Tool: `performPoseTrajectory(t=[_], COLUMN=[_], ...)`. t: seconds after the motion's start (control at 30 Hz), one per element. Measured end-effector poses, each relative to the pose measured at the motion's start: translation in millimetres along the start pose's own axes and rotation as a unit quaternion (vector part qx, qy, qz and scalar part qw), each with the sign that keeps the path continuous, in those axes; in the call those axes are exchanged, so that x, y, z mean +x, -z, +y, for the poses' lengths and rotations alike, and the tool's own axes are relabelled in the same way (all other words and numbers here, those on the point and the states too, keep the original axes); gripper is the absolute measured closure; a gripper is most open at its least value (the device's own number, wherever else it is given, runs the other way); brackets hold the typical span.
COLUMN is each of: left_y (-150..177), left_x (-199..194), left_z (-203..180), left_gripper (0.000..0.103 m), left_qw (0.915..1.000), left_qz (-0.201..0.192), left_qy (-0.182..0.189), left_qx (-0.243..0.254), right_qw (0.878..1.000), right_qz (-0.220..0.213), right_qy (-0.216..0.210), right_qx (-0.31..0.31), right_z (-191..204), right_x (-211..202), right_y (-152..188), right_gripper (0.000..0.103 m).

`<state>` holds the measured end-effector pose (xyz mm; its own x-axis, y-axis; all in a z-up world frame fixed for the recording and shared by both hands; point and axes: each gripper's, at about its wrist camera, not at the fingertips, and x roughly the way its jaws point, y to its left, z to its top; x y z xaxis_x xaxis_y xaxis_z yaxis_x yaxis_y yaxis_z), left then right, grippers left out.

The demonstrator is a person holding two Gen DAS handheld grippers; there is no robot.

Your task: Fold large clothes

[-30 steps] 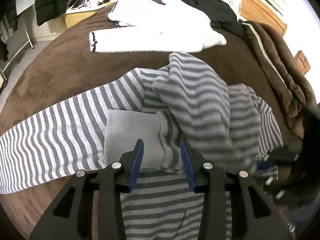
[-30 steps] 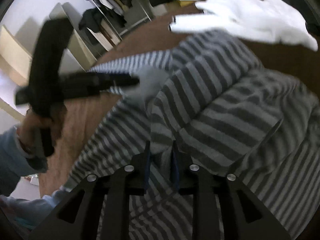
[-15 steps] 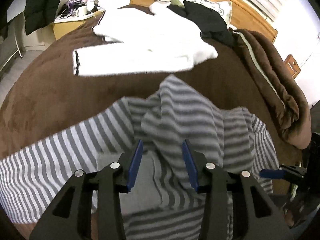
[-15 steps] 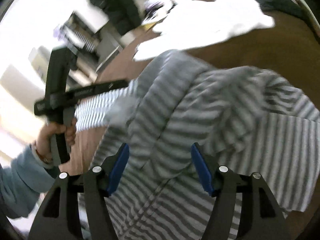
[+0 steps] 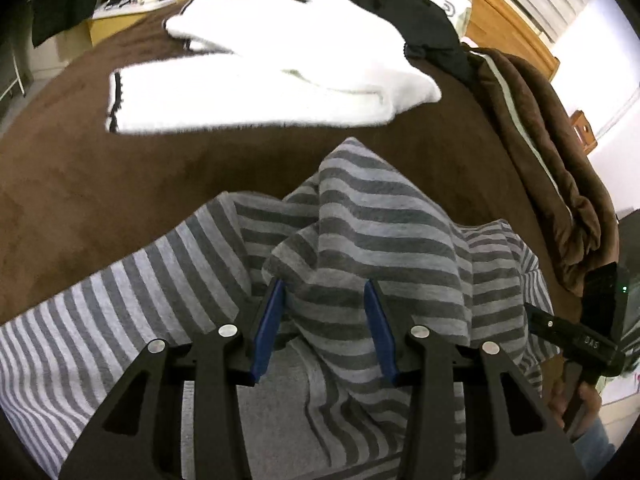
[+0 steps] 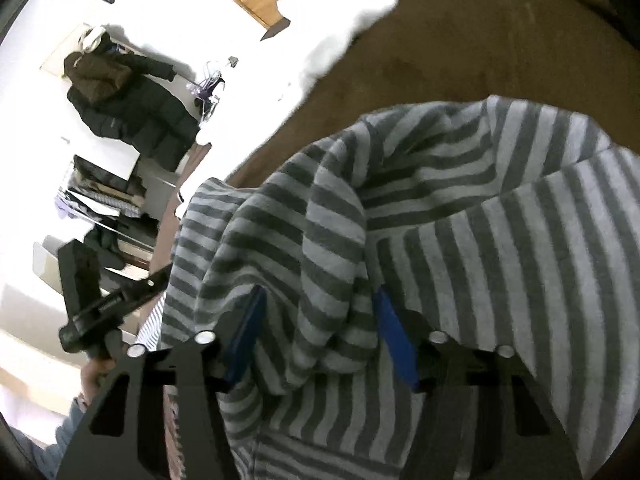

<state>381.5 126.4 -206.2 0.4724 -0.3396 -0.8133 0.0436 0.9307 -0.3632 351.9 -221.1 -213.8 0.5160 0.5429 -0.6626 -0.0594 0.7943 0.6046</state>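
A grey striped hoodie [image 5: 384, 240] lies on the brown bed cover [image 5: 100, 184], its hood bunched up in the middle and one sleeve [image 5: 100, 320] stretched out to the left. My left gripper [image 5: 326, 316] is open, its blue pads either side of a fold of the hood. My right gripper [image 6: 318, 332] is open too, with striped cloth [image 6: 328, 264] draped between and over its fingers. The right gripper also shows at the right edge of the left wrist view [image 5: 576, 340].
A white garment [image 5: 260, 80] lies beyond the hoodie on the bed. Black clothes [image 5: 420, 28] and a rolled brown blanket [image 5: 552, 168] lie at the far right. A wooden headboard [image 5: 508, 12] stands behind. A dark coat [image 6: 128, 108] hangs on the wall by shelves.
My right gripper has opened and let go of the striped cloth. My left gripper has moved forward from the plain grey cuff to the bunched hood.
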Motion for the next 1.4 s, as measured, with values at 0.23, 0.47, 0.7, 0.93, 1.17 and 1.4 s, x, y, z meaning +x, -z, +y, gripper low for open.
performPoseTrajectory(t=[0.23, 0.47, 0.7, 0.93, 1.17, 1.4], left_y=[3, 5, 19, 33, 34, 40], left_x=[18, -21, -18, 14, 8, -35], left_z=[5, -8, 8, 21, 22, 16], left_gripper=[0.093, 0.095, 0.094, 0.093, 0.088, 0.041], left_qw=[0.9982, 0.9985, 0.9977, 0.9974, 0.9969, 0.9984], left_qz=[0.035, 0.006, 0.018, 0.039, 0.028, -0.002], left_qy=[0.037, 0.038, 0.013, -0.014, -0.003, -0.011], left_qx=[-0.031, -0.039, -0.063, -0.060, -0.074, -0.055], right_qw=[0.999, 0.995, 0.991, 0.993, 0.990, 0.978], right_qz=[-0.004, -0.035, -0.012, 0.003, 0.017, 0.034], right_qy=[0.044, 0.077, 0.117, 0.116, 0.132, 0.158], right_qx=[-0.024, -0.057, -0.068, -0.028, -0.049, -0.134], right_z=[9, 18, -16, -56, -40, 11], right_x=[-3, -42, -39, -15, -19, -39], right_y=[1, -32, -44, -43, -42, -17], right_gripper=[0.091, 0.092, 0.092, 0.085, 0.064, 0.030])
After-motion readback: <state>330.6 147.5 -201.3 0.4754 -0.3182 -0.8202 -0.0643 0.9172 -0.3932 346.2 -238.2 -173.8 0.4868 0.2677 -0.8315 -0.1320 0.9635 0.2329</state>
